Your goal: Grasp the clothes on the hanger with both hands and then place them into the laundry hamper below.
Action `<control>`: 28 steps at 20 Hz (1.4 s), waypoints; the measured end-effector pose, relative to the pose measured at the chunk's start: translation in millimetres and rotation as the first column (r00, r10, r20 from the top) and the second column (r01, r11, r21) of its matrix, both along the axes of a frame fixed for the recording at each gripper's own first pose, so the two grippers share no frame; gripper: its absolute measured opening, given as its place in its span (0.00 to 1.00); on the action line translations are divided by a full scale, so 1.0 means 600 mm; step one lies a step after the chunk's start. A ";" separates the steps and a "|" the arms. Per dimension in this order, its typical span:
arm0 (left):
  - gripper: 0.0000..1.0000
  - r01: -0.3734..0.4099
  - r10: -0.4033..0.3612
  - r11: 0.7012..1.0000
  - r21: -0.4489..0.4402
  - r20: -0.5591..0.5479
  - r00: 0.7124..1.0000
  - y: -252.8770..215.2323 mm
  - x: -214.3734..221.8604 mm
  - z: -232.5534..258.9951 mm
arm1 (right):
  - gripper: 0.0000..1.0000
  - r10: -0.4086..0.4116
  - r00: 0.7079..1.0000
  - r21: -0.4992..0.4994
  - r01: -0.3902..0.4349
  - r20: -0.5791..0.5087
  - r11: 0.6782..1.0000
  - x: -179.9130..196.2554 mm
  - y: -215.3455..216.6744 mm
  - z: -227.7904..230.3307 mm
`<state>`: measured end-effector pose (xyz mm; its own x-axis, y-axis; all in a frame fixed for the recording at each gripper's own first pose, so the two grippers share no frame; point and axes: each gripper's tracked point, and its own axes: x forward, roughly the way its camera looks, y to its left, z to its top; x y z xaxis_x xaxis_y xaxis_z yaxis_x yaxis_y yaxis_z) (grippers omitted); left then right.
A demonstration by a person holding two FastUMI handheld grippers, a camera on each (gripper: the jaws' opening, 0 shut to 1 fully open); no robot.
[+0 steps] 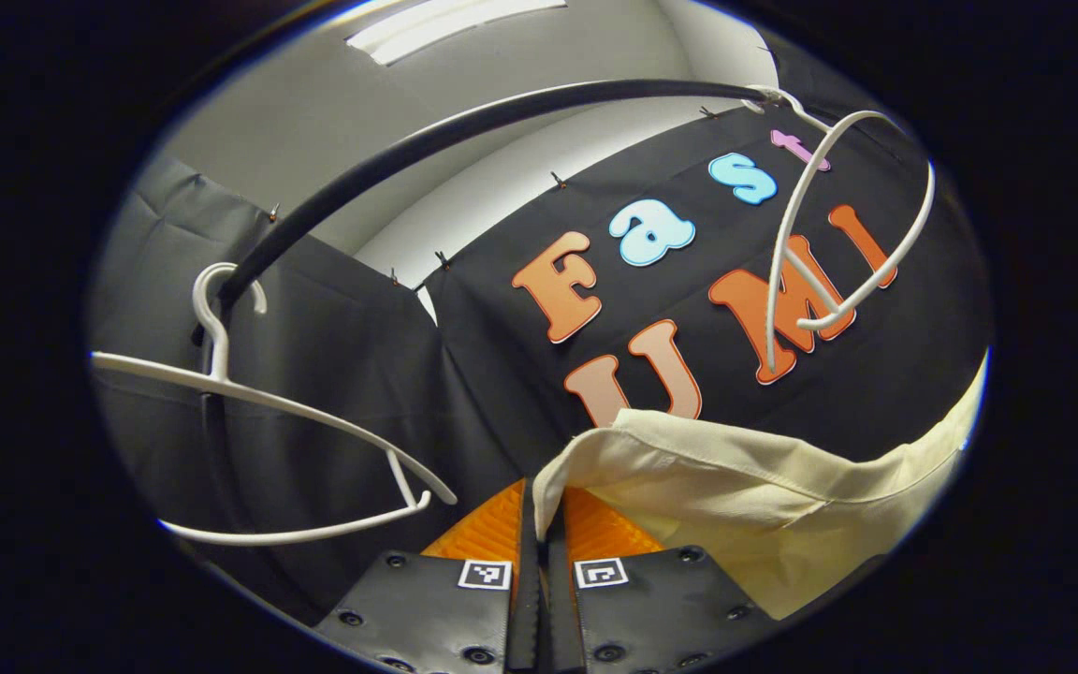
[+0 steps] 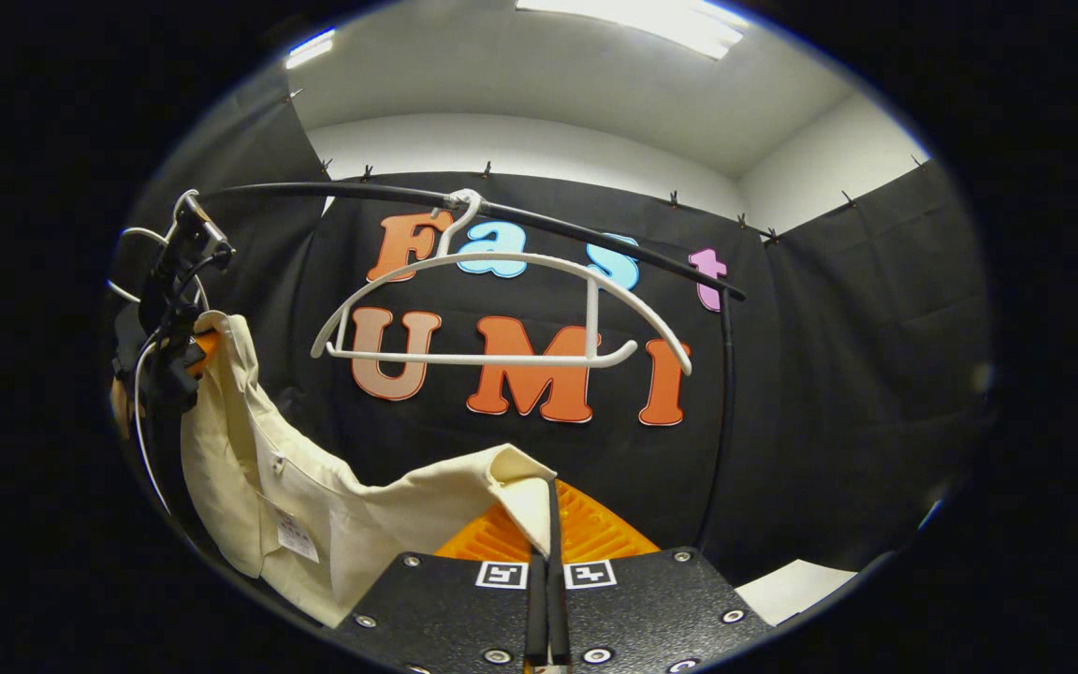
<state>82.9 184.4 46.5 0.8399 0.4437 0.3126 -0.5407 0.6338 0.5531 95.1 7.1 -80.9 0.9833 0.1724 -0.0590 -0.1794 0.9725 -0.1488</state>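
Note:
A cream shirt (image 1: 764, 496) hangs free of the hangers, stretched between both grippers. In the left gripper view my left gripper (image 1: 541, 524) is shut on one edge of the cloth. In the right gripper view my right gripper (image 2: 548, 524) is shut on the shirt's (image 2: 333, 505) other corner, and the left gripper (image 2: 174, 328) shows at far left pinching the upper end. A bare white hanger (image 2: 502, 318) hangs on the black rail (image 2: 520, 211) above. In the left gripper view a bare white hanger (image 1: 838, 243) hangs at right and another white hanger (image 1: 258, 440) at left.
The black rail (image 1: 464, 131) arcs overhead with a black upright post (image 2: 724, 412) at its right end. A pale surface (image 2: 796, 585) shows low at right in the right gripper view. Black cloth walls close in behind and at both sides.

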 end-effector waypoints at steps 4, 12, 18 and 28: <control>0.11 0.066 -0.067 0.997 -0.046 -0.024 0.997 -0.053 -0.045 -0.036 | 0.00 0.054 0.998 0.010 -0.054 -0.021 0.998 -0.026 0.030 0.008; 0.11 0.259 -0.322 0.899 -0.352 -0.135 0.937 -0.209 -0.061 -0.187 | 0.01 0.188 0.976 0.049 -0.183 -0.111 0.982 -0.078 0.109 -0.036; 0.12 0.248 -0.488 0.741 -0.623 -0.246 0.838 -0.291 -0.096 -0.360 | 0.01 0.201 0.931 0.065 -0.191 -0.305 0.980 -0.120 0.117 -0.163; 0.14 -0.209 -0.463 0.631 -0.747 -0.580 0.671 -0.257 -0.226 -0.663 | 0.02 0.093 0.705 0.046 -0.084 -0.703 0.995 -0.222 0.059 -0.448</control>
<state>-52.4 30.1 -351.1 0.6929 0.0856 -0.7160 -0.1015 0.9946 0.0207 -37.9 42.7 -349.6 0.6370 0.2610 -0.7254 -0.3133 0.9474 0.0658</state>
